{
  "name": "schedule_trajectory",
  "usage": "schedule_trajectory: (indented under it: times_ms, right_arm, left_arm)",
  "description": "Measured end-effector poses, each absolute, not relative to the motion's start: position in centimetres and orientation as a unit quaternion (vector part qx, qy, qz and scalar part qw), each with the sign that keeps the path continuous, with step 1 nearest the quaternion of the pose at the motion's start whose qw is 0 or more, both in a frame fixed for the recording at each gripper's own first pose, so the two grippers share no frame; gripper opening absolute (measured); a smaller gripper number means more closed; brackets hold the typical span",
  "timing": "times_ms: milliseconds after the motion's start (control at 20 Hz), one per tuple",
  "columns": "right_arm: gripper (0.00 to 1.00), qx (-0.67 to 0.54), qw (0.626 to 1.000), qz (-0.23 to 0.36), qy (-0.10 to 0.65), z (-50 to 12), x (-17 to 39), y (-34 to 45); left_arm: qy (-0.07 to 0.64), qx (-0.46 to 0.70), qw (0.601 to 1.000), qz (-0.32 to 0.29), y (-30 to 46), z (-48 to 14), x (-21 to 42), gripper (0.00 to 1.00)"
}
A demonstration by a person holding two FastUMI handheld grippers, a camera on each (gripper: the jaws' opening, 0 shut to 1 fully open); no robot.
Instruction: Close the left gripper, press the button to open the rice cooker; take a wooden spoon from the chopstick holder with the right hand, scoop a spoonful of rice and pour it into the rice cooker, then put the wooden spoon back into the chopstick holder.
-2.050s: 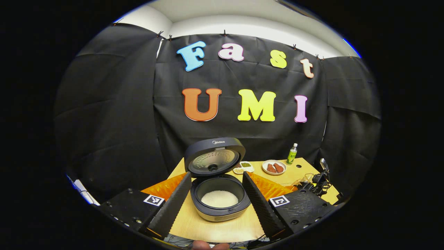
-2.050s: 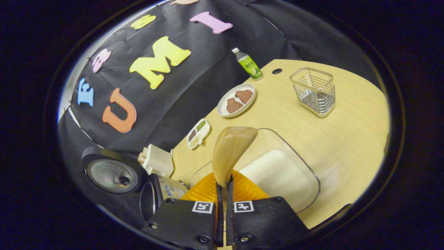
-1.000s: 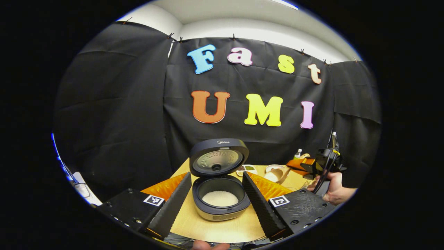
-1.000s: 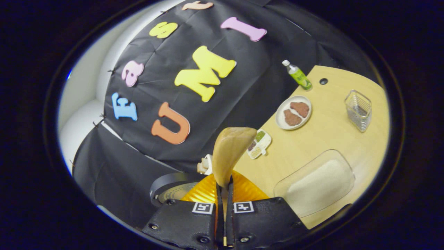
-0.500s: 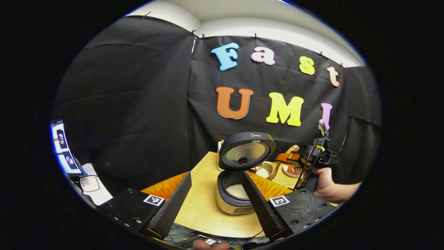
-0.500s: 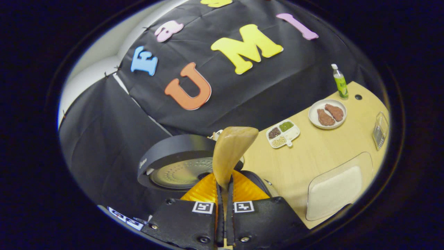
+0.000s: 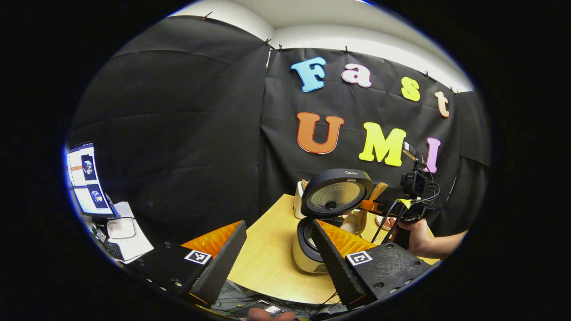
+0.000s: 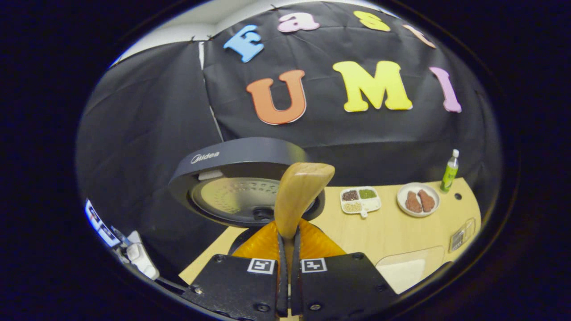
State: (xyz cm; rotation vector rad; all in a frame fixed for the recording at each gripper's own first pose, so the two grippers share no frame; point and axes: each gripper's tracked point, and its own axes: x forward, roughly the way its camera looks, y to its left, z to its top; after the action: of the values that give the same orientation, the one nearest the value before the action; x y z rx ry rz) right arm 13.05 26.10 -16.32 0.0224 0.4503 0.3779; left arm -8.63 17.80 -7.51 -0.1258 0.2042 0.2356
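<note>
The rice cooker (image 7: 312, 249) stands open on the wooden table, its dark lid (image 7: 337, 196) raised; the lid (image 8: 236, 178) looms close in the right gripper view. My right gripper (image 8: 287, 243) is shut on the handle of the wooden spoon (image 8: 299, 196), whose bowl points up in front of the lid. In the left gripper view that right gripper (image 7: 379, 207), held by a hand (image 7: 412, 234), hovers beside the lid with the spoon bowl (image 7: 352, 221) over the pot's right side. My left gripper (image 7: 279, 256) is open, near the table's front edge, left of the cooker.
A glass dish of rice (image 8: 406, 267) lies at the right front. Farther back are a divided snack dish (image 8: 360, 199), a plate with brown pieces (image 8: 418, 199), a green bottle (image 8: 449, 171) and the wire chopstick holder (image 8: 461, 234). A monitor (image 7: 84, 178) glows off the table's left.
The right gripper has carried the spoon from the rice dish leftward to the open cooker and levelled out. The left gripper view has swung left, so the cooker now sits to its right.
</note>
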Motion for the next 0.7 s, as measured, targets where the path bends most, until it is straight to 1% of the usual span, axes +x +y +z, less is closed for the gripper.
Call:
schedule_trajectory:
  times_ms: [300, 450, 700]
  right_arm:
    - [0.08, -0.126, 0.953, 0.219, 0.164, -16.0, 11.9, 28.2]
    - [0.08, -0.188, 0.948, 0.225, 0.124, -15.3, 11.4, 28.9]
    - [0.08, -0.200, 0.947, 0.227, 0.106, -14.7, 10.7, 28.8]
  left_arm:
    - [0.099, -0.065, 0.985, 0.128, 18.1, -7.8, -9.2, 0.95]
    - [0.096, -0.067, 0.985, 0.129, 18.3, -7.7, -9.2, 0.95]
    - [0.086, -0.074, 0.985, 0.130, 19.0, -7.0, -8.9, 0.95]
